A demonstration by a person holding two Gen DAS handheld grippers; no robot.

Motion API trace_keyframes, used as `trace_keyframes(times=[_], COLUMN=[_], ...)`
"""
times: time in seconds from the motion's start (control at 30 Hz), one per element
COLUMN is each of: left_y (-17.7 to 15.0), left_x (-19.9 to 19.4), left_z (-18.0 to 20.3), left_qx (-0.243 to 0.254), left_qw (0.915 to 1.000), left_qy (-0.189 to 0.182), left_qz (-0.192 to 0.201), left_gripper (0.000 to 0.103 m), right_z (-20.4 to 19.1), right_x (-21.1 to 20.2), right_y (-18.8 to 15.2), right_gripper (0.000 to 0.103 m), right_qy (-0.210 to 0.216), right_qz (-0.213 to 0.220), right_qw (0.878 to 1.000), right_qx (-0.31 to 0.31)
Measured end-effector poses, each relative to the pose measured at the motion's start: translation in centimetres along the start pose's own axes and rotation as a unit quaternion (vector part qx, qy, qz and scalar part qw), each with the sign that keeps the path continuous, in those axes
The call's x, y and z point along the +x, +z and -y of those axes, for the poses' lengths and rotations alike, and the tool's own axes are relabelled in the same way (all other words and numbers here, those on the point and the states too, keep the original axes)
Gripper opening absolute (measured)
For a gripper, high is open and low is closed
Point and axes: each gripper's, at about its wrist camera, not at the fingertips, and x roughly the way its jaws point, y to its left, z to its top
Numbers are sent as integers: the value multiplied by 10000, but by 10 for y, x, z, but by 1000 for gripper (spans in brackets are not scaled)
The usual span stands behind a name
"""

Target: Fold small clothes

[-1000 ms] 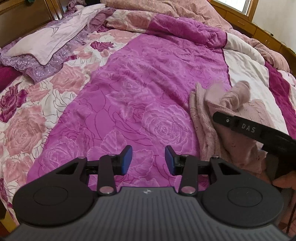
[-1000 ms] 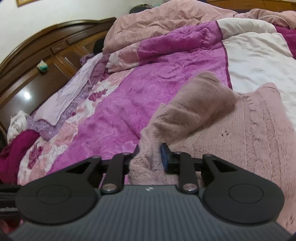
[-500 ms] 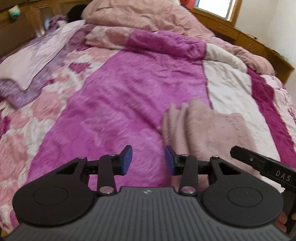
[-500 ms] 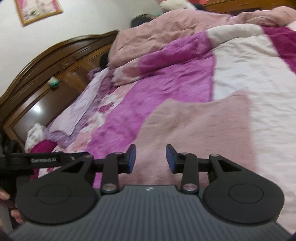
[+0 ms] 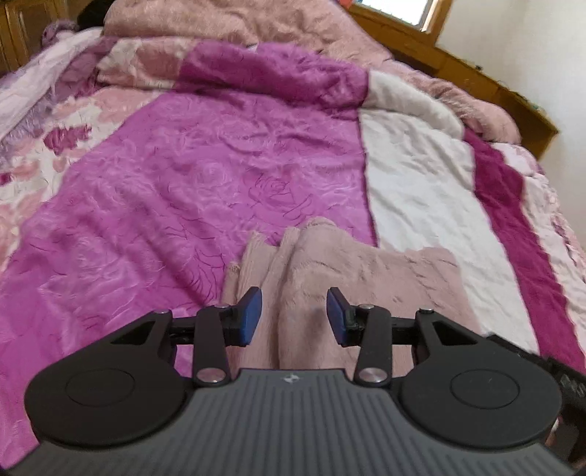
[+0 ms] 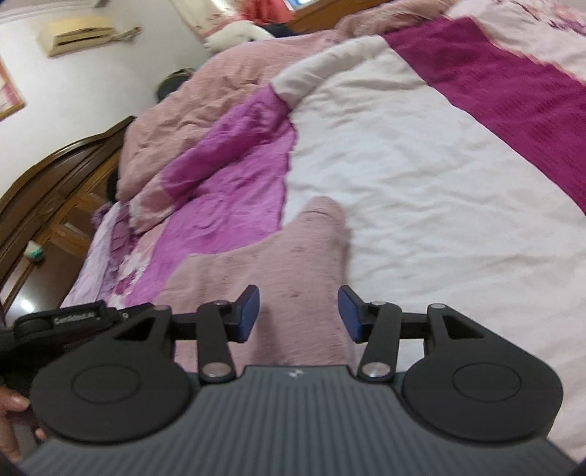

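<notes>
A small pink knitted garment (image 5: 348,263) lies folded on the bed, across the border between the magenta and white stripes of the bedspread. My left gripper (image 5: 295,316) hovers over the garment's left part, open, its blue pads clear of the cloth. My right gripper (image 6: 298,313) hangs over the same garment (image 6: 278,263) near its right side. Its jaws are opening and nothing is pinched between them. The left gripper's black body (image 6: 73,318) shows at the left edge of the right wrist view, with a hand (image 6: 11,402) beneath it.
A magenta rose-patterned bedspread (image 5: 183,190) with a white stripe (image 5: 421,190) covers the bed. A bunched pink quilt (image 5: 219,22) lies at the far end. A wooden headboard (image 6: 44,190) stands to the left and a wooden ledge (image 5: 476,73) under a window.
My right gripper let go of the garment's raised fold, which now lies flat, and its jaws widened. My left gripper slid right from the magenta bedspread to over the garment.
</notes>
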Motion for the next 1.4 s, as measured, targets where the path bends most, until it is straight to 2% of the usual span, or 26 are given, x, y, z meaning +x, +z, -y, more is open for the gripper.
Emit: trace_keyframes(times=[0.1,0.2,0.27,0.3,0.37,0.4,0.43,0.47,0.53,0.63,0.7,0.77,0.83,1.03,1.2,1.4], left_y=[8,10,10,9,6,4,2,0,-2,-7,-6,-6,-7,-8,-22,-54], left_x=[25,44,52,56,61,61,59,54,41,16,18,32,41,16,-29,-57], left_z=[-7,-11,-11,-10,-9,-8,-6,-4,-3,-11,-15,-23,-30,-31,-30,-23], left_qx=[-357,-756,-877,-928,-964,-886,-751,-569,-367,-402,-205,-340,-427,-417,-370,-203], left_qw=[9992,9952,9930,9924,9919,9927,9943,9971,9990,9974,9979,9981,9979,9989,9993,9981], left_qy=[-171,-573,-735,-757,-779,-793,-750,-509,-5,188,363,447,439,183,-101,-431], left_qz=[-109,-246,-282,-294,-276,-212,-117,-17,246,569,497,250,191,125,-33,-378], left_gripper=[47,47,49,50,50,44,35,16,13,12,13,13,14,20,45,48], right_z=[8,9,8,8,9,10,12,13,14,8,-4,-17,-23,-13,-13,-12], right_x=[6,9,12,15,21,25,28,31,33,31,30,30,30,23,12,4], right_y=[0,2,3,3,3,2,1,0,-2,-7,-16,-26,-32,-25,-28,-33], right_gripper=[51,51,54,59,62,62,62,63,66,66,66,67,68,68,68,68], right_qy=[49,31,-15,-46,-58,-30,15,41,95,348,380,243,154,238,215,141], right_qz=[-16,11,25,24,-25,-70,-133,-179,-253,-418,-424,-296,-285,-427,-380,-345], right_qw=[10000,10000,10000,9999,9999,9999,9999,9998,9996,9985,9981,9970,9962,9979,9984,9990], right_qx=[74,8,-90,-134,-161,-139,-87,-25,61,52,-244,-676,-803,-425,-349,-245])
